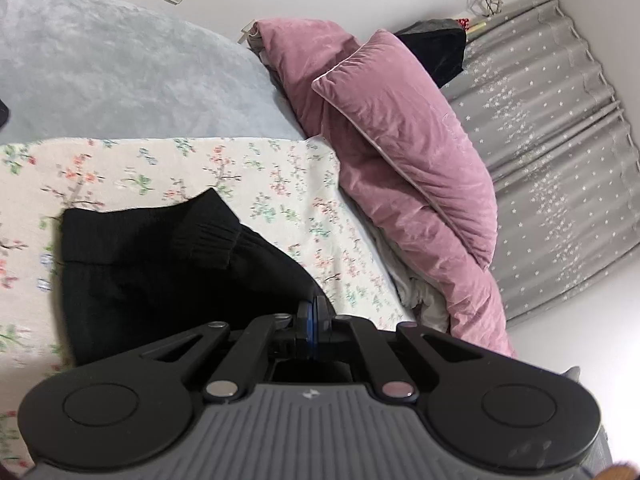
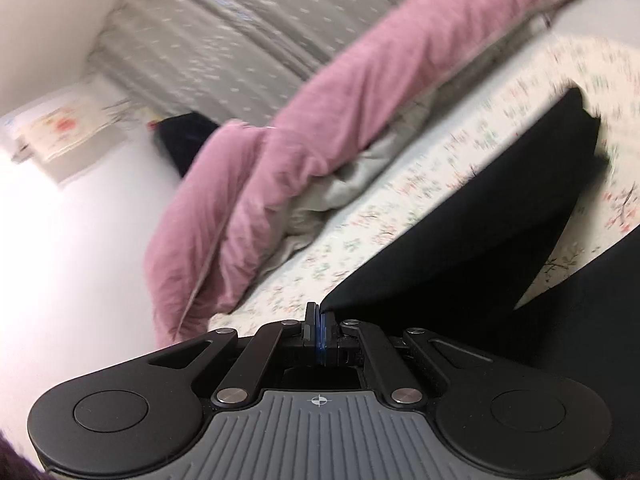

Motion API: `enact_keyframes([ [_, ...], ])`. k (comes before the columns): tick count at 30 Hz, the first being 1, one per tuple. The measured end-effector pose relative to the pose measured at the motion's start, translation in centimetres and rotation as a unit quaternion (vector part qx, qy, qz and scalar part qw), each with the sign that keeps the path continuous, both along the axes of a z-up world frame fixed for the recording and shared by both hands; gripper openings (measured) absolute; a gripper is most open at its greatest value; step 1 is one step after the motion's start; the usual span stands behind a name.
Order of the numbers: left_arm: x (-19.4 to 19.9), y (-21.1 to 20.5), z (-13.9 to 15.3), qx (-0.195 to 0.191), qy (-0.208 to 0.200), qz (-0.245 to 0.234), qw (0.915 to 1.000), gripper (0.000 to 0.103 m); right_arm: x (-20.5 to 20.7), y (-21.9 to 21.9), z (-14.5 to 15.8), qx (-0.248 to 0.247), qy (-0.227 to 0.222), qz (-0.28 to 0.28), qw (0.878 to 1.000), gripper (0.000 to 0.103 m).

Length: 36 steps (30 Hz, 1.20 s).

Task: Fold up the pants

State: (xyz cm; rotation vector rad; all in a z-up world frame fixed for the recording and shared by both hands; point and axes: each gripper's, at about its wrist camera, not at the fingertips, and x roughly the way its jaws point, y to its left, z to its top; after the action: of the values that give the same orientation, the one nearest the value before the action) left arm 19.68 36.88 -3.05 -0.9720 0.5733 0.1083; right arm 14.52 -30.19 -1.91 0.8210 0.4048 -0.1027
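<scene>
Left gripper [image 1: 314, 312]: jaws fully together, pinching an edge of the black knit pants [image 1: 160, 272]; cloth runs straight out of the blue pads toward the left of the frame. A ribbed cuff or waistband [image 1: 208, 244] lies folded over at centre; which of the two it is, unclear.

Right gripper [image 2: 320, 316]: jaws also together, a corner of the same black pants [image 2: 460, 232] clamped at the tips. From there the fabric stretches in a taut wedge toward the upper right of the frame. View is motion-blurred.

Location: pants lie on the floral-print bedsheet [image 1: 260, 168], partly lifted off it by both grips. Crumpled pink velvet quilt [image 1: 400, 140] sits just beside, right of centre; grey star-print curtain [image 1: 560, 140] behind it.

Handling, judged: soft, limp, light knit; no stiffness, so it sags between holds and drapes wherever released. Not slippery or fragile, though knit stretches if pulled hard. Best hold points are the thick ribbed bands and seamed corners. Keep both grips level and lightly tensioned so the fold edge lands straight.
</scene>
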Motion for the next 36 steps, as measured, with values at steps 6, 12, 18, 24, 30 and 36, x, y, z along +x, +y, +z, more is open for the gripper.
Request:
enact_keyframes([
  [6,-2.2,1.2,-1.4,0.024,0.049,-0.004,0.9985,0.000,-5.2,4.0,0.4,-0.026,0.022,0.022,0.999,0.001],
  [12,-4.6,3.1,-4.4,0.024,0.089,0.016,0.9956,0.000,-8.4,7.1,-3.5,-0.023,0.100,0.057,0.993,0.001],
  [18,-5.8,3.9,-6.9,0.016,0.100,0.025,0.9945,0.000,-9.3,8.7,-7.6,-0.030,0.164,0.070,0.984,0.001],
  [24,-6.5,5.1,-7.6,-0.025,0.027,0.046,0.9983,0.014,-9.8,9.5,-9.4,-0.043,0.196,0.072,0.977,0.001],
  [30,-5.7,5.7,-9.4,-0.074,0.043,0.046,0.9952,0.025,-9.6,9.3,-9.3,-0.039,0.195,0.073,0.977,0.001],
  [36,-5.4,6.4,-10.4,-0.143,0.014,0.071,0.9870,0.025,-9.9,9.0,-9.3,-0.034,0.195,0.073,0.978,0.001],
])
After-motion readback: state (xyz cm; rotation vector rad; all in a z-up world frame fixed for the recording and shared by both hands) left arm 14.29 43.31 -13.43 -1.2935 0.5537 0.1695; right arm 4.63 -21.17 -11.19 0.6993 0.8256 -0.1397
